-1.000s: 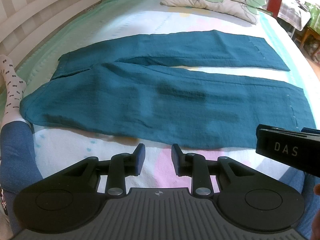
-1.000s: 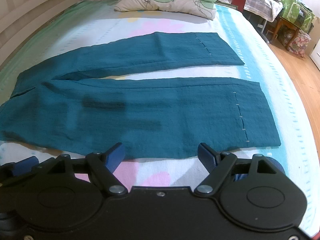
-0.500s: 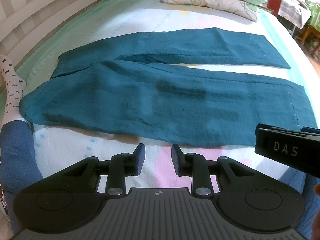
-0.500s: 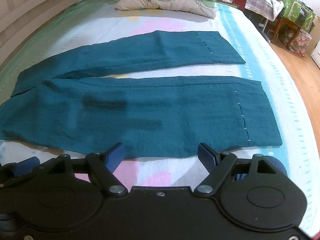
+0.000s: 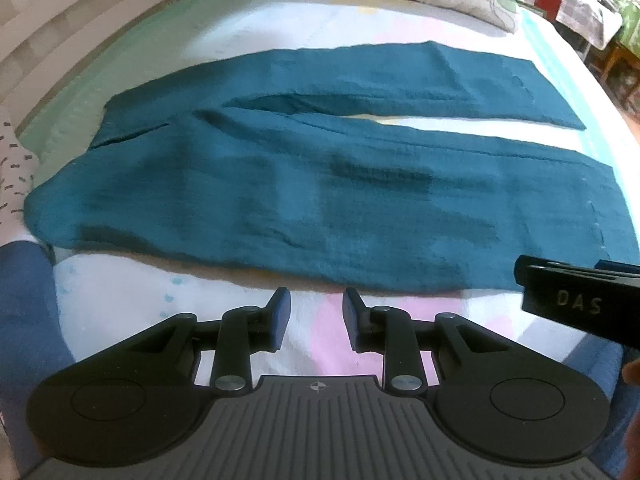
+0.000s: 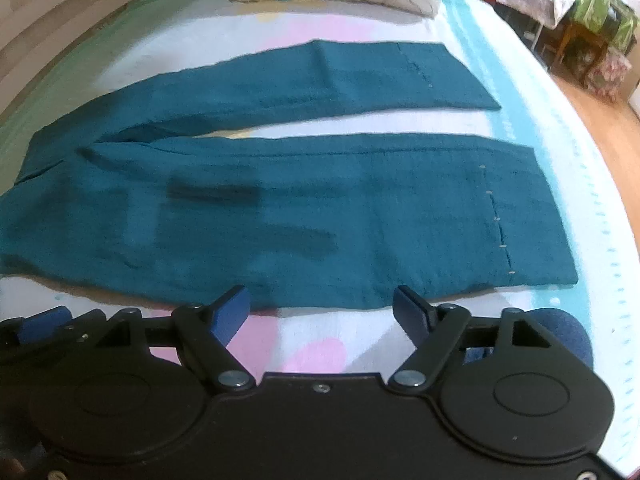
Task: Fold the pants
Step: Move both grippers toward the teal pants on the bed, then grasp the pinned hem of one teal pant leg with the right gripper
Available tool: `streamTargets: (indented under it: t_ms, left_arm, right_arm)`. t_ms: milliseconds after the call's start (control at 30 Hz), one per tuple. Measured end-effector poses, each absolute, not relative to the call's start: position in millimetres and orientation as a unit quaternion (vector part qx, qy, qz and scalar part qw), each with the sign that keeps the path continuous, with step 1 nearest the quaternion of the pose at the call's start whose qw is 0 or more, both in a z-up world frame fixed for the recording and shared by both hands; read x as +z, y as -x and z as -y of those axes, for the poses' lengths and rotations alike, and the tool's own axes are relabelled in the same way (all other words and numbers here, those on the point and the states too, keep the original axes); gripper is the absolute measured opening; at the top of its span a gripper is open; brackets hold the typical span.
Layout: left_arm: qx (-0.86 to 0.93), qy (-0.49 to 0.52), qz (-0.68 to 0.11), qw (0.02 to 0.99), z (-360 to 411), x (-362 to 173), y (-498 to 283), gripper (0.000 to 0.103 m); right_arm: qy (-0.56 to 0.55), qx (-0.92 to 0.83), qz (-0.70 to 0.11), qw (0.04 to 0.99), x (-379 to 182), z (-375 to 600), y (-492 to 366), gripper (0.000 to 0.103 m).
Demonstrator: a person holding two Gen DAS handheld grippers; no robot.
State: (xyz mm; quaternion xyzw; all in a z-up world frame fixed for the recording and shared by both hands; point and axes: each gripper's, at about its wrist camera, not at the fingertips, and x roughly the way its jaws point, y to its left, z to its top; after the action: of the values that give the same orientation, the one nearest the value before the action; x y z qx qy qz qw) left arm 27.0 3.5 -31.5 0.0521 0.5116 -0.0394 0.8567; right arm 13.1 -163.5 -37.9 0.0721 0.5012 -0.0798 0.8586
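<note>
So the teal pants (image 5: pixel 320 184) are laid flat on the bed sheet (image 5: pixel 312 324), both legs spread, just past both tongs. Left gripper (image 5: pixel 316 314) is only partly apart, holding nothing. Right gripper (image 6: pixel 322 306) is spread wide, has just been narrowing slightly, nothing between its fingers.

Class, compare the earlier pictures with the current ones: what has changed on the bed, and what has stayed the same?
Little has changed. The right gripper has just been closing slightly, with nothing between its jaws, and is still wide open. The left gripper stays partly open and empty. The teal pants still lie flat and unfolded on the bed.
</note>
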Motion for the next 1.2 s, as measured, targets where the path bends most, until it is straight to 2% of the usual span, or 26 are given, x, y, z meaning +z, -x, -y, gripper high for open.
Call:
streamTargets:
  t_ms: [133, 300, 600, 933, 1133, 1200]
  left_arm:
    - [-0.050, -0.062, -0.513, 0.855, -4.7, -31.4, -49.0, 0.028]
    - [-0.057, -0.062, -0.510, 0.856, -7.9, -26.4, -96.6, 0.028]
    - [-0.035, -0.074, -0.500, 0.862, -6.8, -29.3, -217.5, 0.028]
    - [-0.003, -0.038, -0.532, 0.846, -27.9, -71.3, -335.2, 0.028]
    - [0.005, -0.030, -0.580, 0.814, -41.8, -113.5, -363.3, 0.028]
    - [0.004, -0.034, -0.566, 0.824, -42.2, -119.3, -358.6, 0.028]
  right_arm:
    - [-0.086, -0.077, -0.507, 0.854, -43.3, 180.4, -31.7, 0.073]
    - [-0.100, -0.087, -0.498, 0.857, -41.5, 207.4, -72.3, 0.072]
    - [-0.053, -0.103, -0.491, 0.864, -35.9, 241.8, -207.7, 0.071]
    - [-0.137, -0.134, -0.505, 0.842, -55.5, 281.1, -362.8, 0.070]
    - [-0.162, -0.152, -0.512, 0.830, -74.1, 283.0, -431.8, 0.070]
    - [-0.172, -0.158, -0.517, 0.824, -84.0, 281.3, -447.1, 0.070]
